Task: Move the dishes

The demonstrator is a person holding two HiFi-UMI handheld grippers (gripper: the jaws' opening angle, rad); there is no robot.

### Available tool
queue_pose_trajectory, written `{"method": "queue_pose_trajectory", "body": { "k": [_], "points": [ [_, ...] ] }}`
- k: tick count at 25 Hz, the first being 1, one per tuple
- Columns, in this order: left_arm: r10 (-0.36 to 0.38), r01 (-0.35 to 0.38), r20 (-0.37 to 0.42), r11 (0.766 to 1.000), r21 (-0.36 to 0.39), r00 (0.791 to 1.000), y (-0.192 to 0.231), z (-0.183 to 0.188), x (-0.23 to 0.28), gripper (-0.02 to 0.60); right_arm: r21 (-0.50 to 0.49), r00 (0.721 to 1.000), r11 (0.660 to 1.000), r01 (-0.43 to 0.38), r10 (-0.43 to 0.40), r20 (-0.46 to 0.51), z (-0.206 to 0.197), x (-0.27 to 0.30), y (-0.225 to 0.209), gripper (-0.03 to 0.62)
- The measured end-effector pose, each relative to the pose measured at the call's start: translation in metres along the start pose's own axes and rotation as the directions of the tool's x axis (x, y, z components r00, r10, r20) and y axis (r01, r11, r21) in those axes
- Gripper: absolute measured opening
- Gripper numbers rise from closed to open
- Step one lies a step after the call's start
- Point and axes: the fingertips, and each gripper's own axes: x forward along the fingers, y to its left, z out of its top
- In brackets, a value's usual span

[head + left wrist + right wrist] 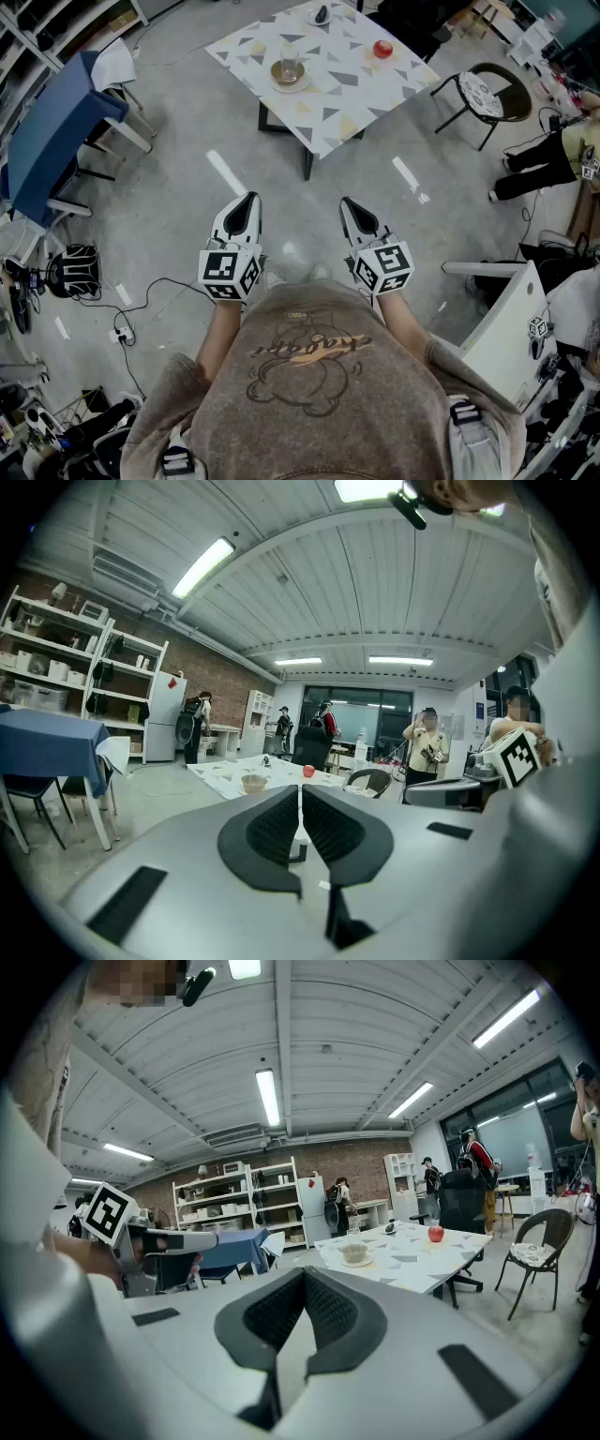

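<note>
The dishes stand well apart from the person, on the surface with a triangle-patterned cloth across the floor. They are a tan saucer with a small cup standing on it. I cannot tell whether the cup is glass or pale ceramic. A red apple lies near them on the same cloth, and a small dark object lies at the far end.

The left hand-held gripper and the right hand-held gripper are held close to the chest. In each gripper's own view the ribbed pads meet with nothing between them, so both are closed and empty.

The saucer and cup are likely light, stiff, smooth and breakable, and the cup may slide on the saucer if it tips. A pinch on the saucer's rim, kept level, looks the safest hold, or the cup's wall taken separately.

The shirt bears script lettering that I cannot read. The gripper cubes show only square marker patterns.
</note>
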Motion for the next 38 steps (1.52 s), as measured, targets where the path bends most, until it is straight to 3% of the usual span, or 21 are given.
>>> {"method": "queue_pose_trajectory", "body": {
  "k": [10, 21, 29, 38],
  "points": [
    [-0.038, 0.038, -0.015, 0.999, 0.014, 0.999, 0.019, -0.002, 0.003, 0.028, 0.019, 0.999, 0.999, 0.033, -0.033, 0.016, -0.001, 0.015, 0.013, 0.005],
    [-0.137, 0.138, -0.009, 0.99, 0.044, 0.99, 0.042, 0.001, 0.013, 0.028, 0.02, 0.991, 0.992, 0.127, -0.128, 0.041, -0.008, 0.036, 0.023, 0.005],
    [-0.159, 0.159, -0.003, 0.987, 0.039, 0.987, 0.053, 0.008, 0.058, 0.027, 0.021, 0.989, 0.989, 0.143, -0.144, 0.041, 0.001, 0.069, -0.005, 0.005],
    [-0.128, 0.128, 0.006, 0.991, 0.044, 0.992, 0.086, 0.033, 0.145, 0.027, 0.015, 0.994, 0.995, 0.103, -0.103, 0.045, 0.033, 0.151, -0.065, 0.005]
  ]
}}
